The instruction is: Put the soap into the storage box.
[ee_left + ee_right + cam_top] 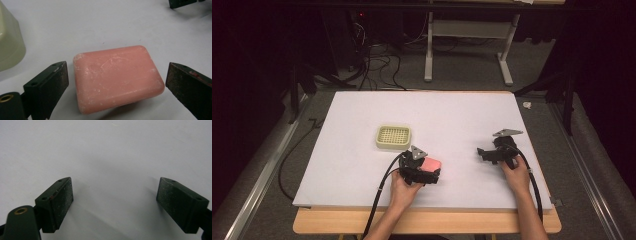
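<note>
Now left claw spread wide around pink soap, untouched.

No text or label seems legible anywhere.

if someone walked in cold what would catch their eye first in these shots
The pink soap bar stands out most: it lies flat on the white sheet, between the open jaws of the left gripper, which have not closed on it. Just behind it, toward the far side, sits a pale green slotted soap dish. The right gripper is off to the right, jaws open over the bare white table.
</note>
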`<state>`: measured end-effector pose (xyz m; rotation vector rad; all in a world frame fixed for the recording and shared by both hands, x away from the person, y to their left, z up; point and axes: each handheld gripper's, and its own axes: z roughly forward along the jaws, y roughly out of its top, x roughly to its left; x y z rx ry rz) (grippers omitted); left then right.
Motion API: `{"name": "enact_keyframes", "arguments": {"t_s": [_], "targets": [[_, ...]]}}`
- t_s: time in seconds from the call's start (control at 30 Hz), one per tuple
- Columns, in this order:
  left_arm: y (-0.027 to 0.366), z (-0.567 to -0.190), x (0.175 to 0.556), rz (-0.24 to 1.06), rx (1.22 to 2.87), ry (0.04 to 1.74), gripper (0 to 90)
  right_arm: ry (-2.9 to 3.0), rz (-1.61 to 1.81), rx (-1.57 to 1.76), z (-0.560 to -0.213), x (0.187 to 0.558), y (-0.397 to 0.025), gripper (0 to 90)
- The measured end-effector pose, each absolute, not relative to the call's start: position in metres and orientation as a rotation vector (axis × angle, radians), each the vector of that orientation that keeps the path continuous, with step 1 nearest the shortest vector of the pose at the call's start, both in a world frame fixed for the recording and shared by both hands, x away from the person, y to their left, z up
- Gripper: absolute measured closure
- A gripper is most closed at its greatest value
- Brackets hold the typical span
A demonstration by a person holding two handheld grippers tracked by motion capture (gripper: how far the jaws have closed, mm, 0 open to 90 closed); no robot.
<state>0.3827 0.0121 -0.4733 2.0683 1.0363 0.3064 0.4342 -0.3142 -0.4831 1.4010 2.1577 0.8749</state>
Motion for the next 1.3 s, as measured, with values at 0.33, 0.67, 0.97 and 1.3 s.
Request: {"name": "enact_keyframes", "arguments": {"t_s": [0.33,0.67,0.97,1.3], "targets": [[0.006,-0.481,0.387,0.303,2.110,1.046,5.7,2.158,0.875,1.402,-0.483,0.434,-0.314,14.5],[0.006,-0.484,0.389,0.308,2.112,1.027,6.1,2.157,0.875,1.402,-0.483,0.434,-0.314,14.4],[0.006,-0.485,0.390,0.351,2.125,1.016,8.0,2.158,0.875,1.400,-0.483,0.434,-0.314,14.5],[0.007,-0.484,0.390,0.376,2.151,0.995,13.4,2.158,0.876,1.402,-0.483,0.434,-0.314,14.4]]}}
